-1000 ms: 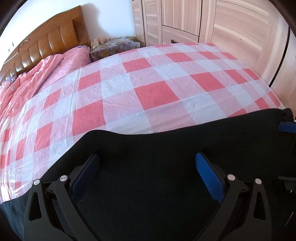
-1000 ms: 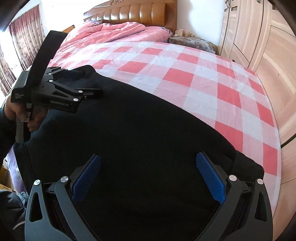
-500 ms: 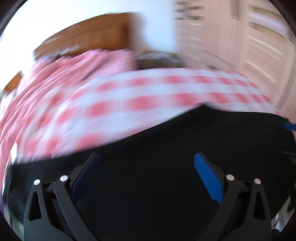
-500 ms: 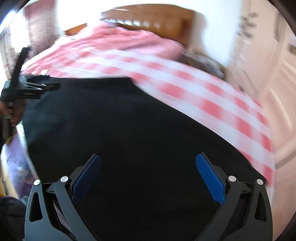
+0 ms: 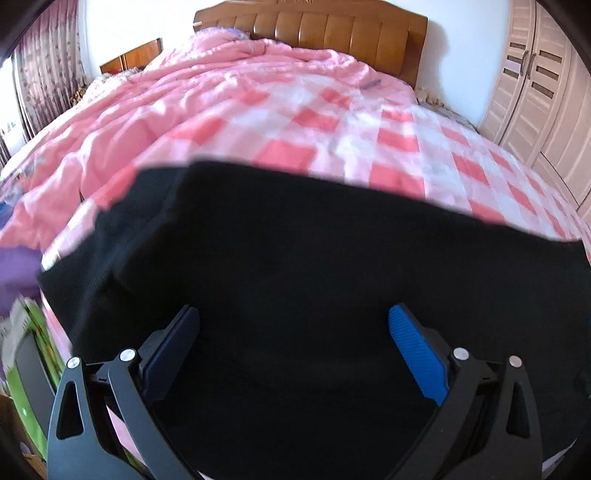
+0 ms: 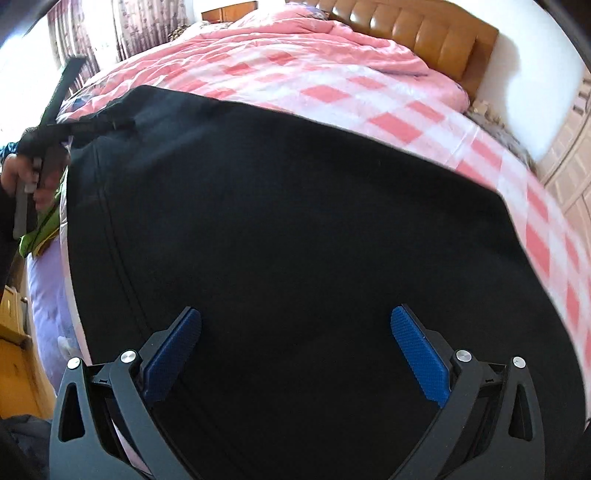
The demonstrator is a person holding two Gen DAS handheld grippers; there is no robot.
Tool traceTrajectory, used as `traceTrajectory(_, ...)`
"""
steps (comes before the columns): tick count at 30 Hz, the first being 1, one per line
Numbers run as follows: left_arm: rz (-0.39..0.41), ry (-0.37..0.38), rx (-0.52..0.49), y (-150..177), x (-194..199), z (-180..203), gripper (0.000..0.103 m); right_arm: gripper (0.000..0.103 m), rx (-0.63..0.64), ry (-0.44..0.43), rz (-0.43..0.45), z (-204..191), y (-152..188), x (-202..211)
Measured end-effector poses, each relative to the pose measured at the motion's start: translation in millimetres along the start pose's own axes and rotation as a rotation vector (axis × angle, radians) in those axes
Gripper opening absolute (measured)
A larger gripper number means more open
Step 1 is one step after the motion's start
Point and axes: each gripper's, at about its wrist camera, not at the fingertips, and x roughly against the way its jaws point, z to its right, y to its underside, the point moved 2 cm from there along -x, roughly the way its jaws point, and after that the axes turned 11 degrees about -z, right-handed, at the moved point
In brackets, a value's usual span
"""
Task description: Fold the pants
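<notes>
A: Left wrist view?

B: One pair of black pants (image 5: 314, 266) lies spread on the bed (image 5: 369, 133), filling the frame from 9 to 3 o'clock. The left hand-held gripper (image 5: 293, 345) hovers with jaws apart, holding nothing.

A: Right wrist view?

B: Same single garment, flat, no fold visible; folding looks barely begun. The right hand-held gripper (image 6: 295, 347) gapes empty; the left one sits at 9 o'clock.

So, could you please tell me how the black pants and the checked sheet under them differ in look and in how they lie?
The black pants are plain and dark; the checked sheet is pink, red and white. The pants cover only the near part of the bed, while the sheet runs on towards the headboard. Both lie spread fairly flat.
</notes>
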Motion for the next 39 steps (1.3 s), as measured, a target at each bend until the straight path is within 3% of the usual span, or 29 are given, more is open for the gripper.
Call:
traceTrajectory(3, 0.076, 0.059, -0.002, -11.9, 21.9, -2.1, 0.101, 0.099, -0.053, -0.026, 0.034, -1.0, -9.1, 13.9)
traceTrajectory(8, 0.005, -0.035, 0.023, -25.6, -6.3, -14.1, 0.101, 0.099, 0.054, -0.1, 0.106, -50.2, -67.9, 25.1)
traceTrajectory(10, -0.011, -0.029, 0.002, -23.6, -24.5, -16.3, 0.101, 0.099, 0.115, -0.128, 0.094, -73.6, -91.1, 13.9)
traceTrajectory(13, 0.011, -0.093, -0.061, -23.5, -25.1, -6.8, 0.101, 0.099, 0.16, -0.122, 0.044, -108.5, -121.1, -11.6)
traceTrajectory(15, 0.008, -0.073, -0.047, -25.6, -24.5, -9.9, 0.101, 0.099, 0.192, -0.119, 0.014, -122.3, -134.2, -30.1)
traceTrajectory(17, 0.01, -0.048, -0.021, -25.6, -18.5, -13.5, 0.101, 0.099, 0.209, -0.064, -0.012, -130.3, -139.3, -46.0)
traceTrajectory(21, 0.147, 0.039, 0.041, -7.1, 38.9, -29.3, 0.101, 0.099, 0.215, -0.082, 0.04, -125.6, -145.5, -50.3)
traceTrajectory(24, 0.209, 0.099, 0.163, 17.3, 66.4, -69.6, 0.101, 0.099, 0.197, -0.093, 0.058, -128.9, -143.5, -49.4)
traceTrajectory(27, 0.178, 0.22, 0.332, 40.3, 62.9, -126.8, 0.101, 0.099, 0.201, -0.084, 0.061, -131.1, -144.5, -51.2)
traceTrajectory(29, 0.135, 0.274, 0.386, 49.3, 53.1, -149.1, 0.1, 0.099, 0.2, -0.085, 0.06, -131.2, -148.3, -54.1)
traceTrajectory(30, 0.114, 0.342, 0.4, 52.8, 46.4, -156.2, 0.1, 0.099, 0.201, -0.083, 0.06, -131.3, -148.2, -54.0)
traceTrajectory(31, 0.102, 0.401, 0.41, 55.0, 41.4, -159.3, 0.1, 0.099, 0.202, -0.081, 0.06, -131.9, -147.9, -54.0)
traceTrajectory(34, 0.093, 0.485, 0.427, 55.4, 29.9, -159.7, 0.098, 0.099, 0.202, -0.081, 0.06, -130.9, -147.9, -53.8)
traceTrajectory(39, 0.101, 0.568, 0.473, 43.6, 10.7, -158.2, 0.095, 0.099, 0.202, -0.081, 0.06, -131.0, -147.8, -53.8)
